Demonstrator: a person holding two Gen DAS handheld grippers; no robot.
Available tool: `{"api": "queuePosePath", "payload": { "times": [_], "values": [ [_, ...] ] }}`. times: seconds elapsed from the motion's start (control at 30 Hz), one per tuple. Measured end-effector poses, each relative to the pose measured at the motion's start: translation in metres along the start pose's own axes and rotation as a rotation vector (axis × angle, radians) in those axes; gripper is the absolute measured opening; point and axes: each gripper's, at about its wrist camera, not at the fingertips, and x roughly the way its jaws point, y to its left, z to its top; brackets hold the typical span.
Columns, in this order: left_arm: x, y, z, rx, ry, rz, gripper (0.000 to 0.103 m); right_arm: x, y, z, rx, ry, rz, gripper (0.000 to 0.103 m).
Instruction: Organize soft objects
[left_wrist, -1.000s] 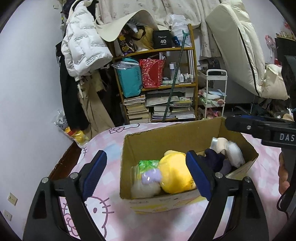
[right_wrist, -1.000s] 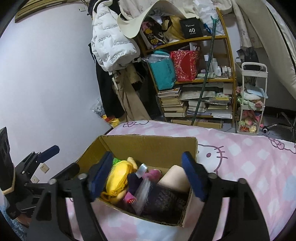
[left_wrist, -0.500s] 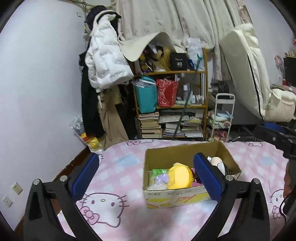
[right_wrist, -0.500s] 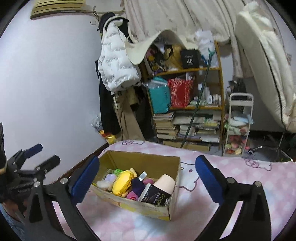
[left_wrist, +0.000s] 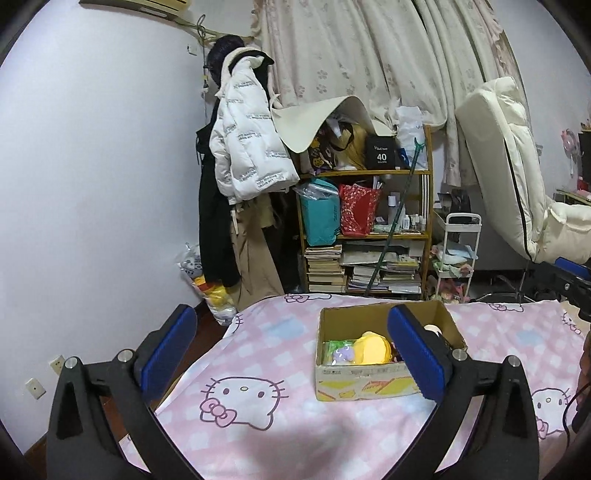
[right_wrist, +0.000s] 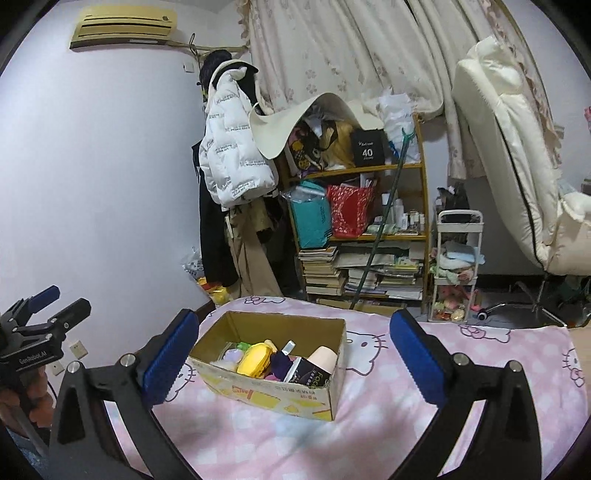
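An open cardboard box (left_wrist: 362, 380) (right_wrist: 280, 397) stands on a pink Hello Kitty bedsheet (left_wrist: 258, 413) (right_wrist: 388, 413). It holds several soft items: a yellow plush (left_wrist: 371, 349) (right_wrist: 254, 362), a lilac item (left_wrist: 342, 354) (right_wrist: 232, 356), a dark purple item (right_wrist: 280, 365), and a black packet (right_wrist: 308, 374). My left gripper (left_wrist: 295, 354) is open and empty, well back from the box. My right gripper (right_wrist: 291, 360) is open and empty, also held back. The left gripper shows at the left edge of the right wrist view (right_wrist: 48, 306).
A cluttered wooden shelf (left_wrist: 365, 229) with books and bags stands behind the bed. A white puffer jacket (left_wrist: 247, 136) hangs left of it. A small white cart (left_wrist: 456, 254) and a leaning cream mattress (left_wrist: 506, 162) are at the right. The bed's left edge (left_wrist: 195, 365) drops to the floor.
Both grippers have pulled back and up from the box, which now looks smaller and farther away. Both stay open and empty.
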Motion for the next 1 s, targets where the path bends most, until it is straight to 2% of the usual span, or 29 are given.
{"api": "queuePosePath", "payload": {
  "times": [0.4,0.57,0.83,1.0],
  "values": [
    [-0.027,0.005,-0.018,-0.021,-0.007,0.038,0.102,-0.024,0.008,-0.013,0.014,0.013,0.003,0.103],
    [-0.021,0.003,-0.03,-0.014,0.021,0.045,0.102,-0.028,0.006,-0.028,0.047,0.028,0.039,0.103],
    [-0.008,0.0,-0.041,0.005,0.069,0.034,0.102,-0.017,0.007,-0.037,0.013,0.049,0.006,0.103],
    [-0.005,-0.004,-0.041,0.024,0.079,0.034,0.102,-0.011,0.002,-0.041,0.027,0.049,0.018,0.103]
  ]
}}
